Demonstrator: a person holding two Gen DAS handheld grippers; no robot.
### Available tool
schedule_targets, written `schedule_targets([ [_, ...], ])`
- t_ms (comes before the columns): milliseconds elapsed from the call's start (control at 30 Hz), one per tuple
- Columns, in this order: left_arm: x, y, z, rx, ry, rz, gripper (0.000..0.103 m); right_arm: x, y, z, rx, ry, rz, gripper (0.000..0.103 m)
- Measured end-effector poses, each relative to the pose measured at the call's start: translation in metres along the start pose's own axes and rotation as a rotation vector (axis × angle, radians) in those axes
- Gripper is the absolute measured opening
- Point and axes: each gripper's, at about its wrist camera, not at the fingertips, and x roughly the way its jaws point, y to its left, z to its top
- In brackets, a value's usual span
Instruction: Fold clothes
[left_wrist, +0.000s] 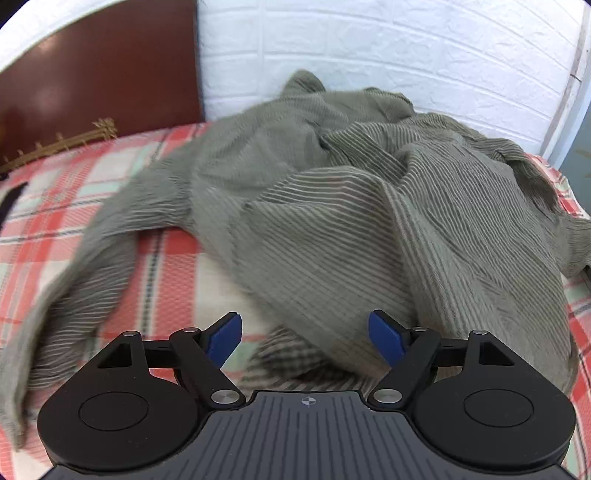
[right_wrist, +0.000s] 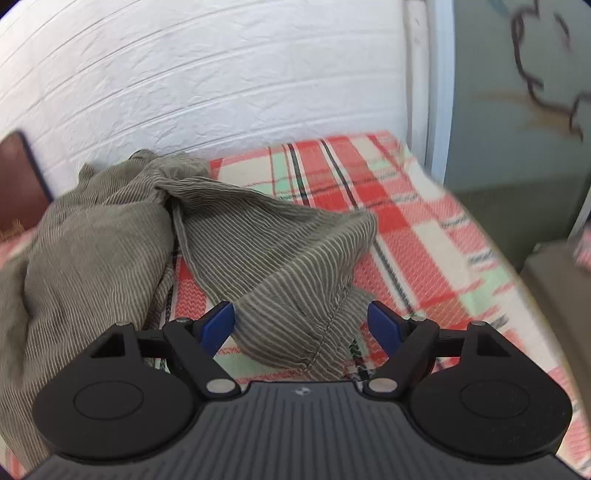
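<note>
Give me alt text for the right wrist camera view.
An olive striped garment lies crumpled on a red plaid bedspread, one hemmed end between the open right gripper without being pinched. A white brick-pattern wall stands behind.

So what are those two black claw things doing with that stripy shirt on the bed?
A person is using two handheld grippers to fold clothes. An olive striped garment lies crumpled on the plaid bedcover. The left gripper and right gripper both hover over it, jaws open with cloth lying between them but nothing gripped. No fold has been made yet.
</note>
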Motion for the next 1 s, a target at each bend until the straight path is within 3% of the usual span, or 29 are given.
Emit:
schedule_targets([
  [100,0.01,-0.01,0.004,0.016,0.01,-0.013,0.086,0.018,-0.005,-0.002,0.057,0.019,0.046,0.079],
  [133,0.013,-0.013,0.005,0.023,0.013,-0.012,0.084,0.023,-0.005,-0.003,0.067,0.031,0.06,0.072],
  [167,0.016,-0.016,0.006,0.029,0.017,-0.008,0.078,0.026,-0.006,-0.003,0.073,0.04,0.069,0.049],
  [200,0.018,-0.019,0.006,0.035,0.02,-0.003,0.068,0.025,-0.007,-0.003,0.076,0.042,0.081,0.023],
  [233,0.019,-0.022,0.007,0.04,0.022,0.003,0.046,0.022,-0.009,-0.001,0.079,0.041,0.101,0.015],
  [267,0.018,-0.024,0.007,0.045,0.018,0.009,0.029,0.019,-0.01,0.001,0.083,0.04,0.121,0.015],
  [367,0.01,-0.025,0.007,0.052,0.006,0.03,0.009,-0.009,-0.016,0.011,0.048,-0.011,0.111,0.011],
  [600,-0.01,-0.008,0.004,0.042,-0.01,0.065,0.007,-0.077,-0.069,0.03,-0.004,-0.163,-0.119,0.011],
  [700,-0.011,-0.005,0.001,0.045,-0.002,0.075,0.007,-0.076,-0.094,0.024,0.035,-0.126,-0.175,0.011],
  [833,-0.011,-0.002,-0.002,0.056,0.011,0.087,0.012,-0.049,-0.104,0.002,0.04,0.026,-0.176,0.015],
  [867,-0.014,-0.002,-0.003,0.057,0.012,0.089,0.037,-0.049,-0.102,-0.002,0.042,0.032,-0.173,0.019],
  [933,-0.023,-0.001,-0.005,0.065,0.005,0.099,0.051,-0.056,-0.095,-0.006,0.042,0.005,-0.175,0.036],
  [967,-0.03,-0.001,-0.006,0.072,-0.003,0.107,0.054,-0.059,-0.092,-0.008,0.042,-0.009,-0.177,0.054],
  [1000,-0.037,-0.001,-0.008,0.085,-0.016,0.114,0.055,-0.067,-0.086,-0.008,0.037,-0.04,-0.18,0.062],
])
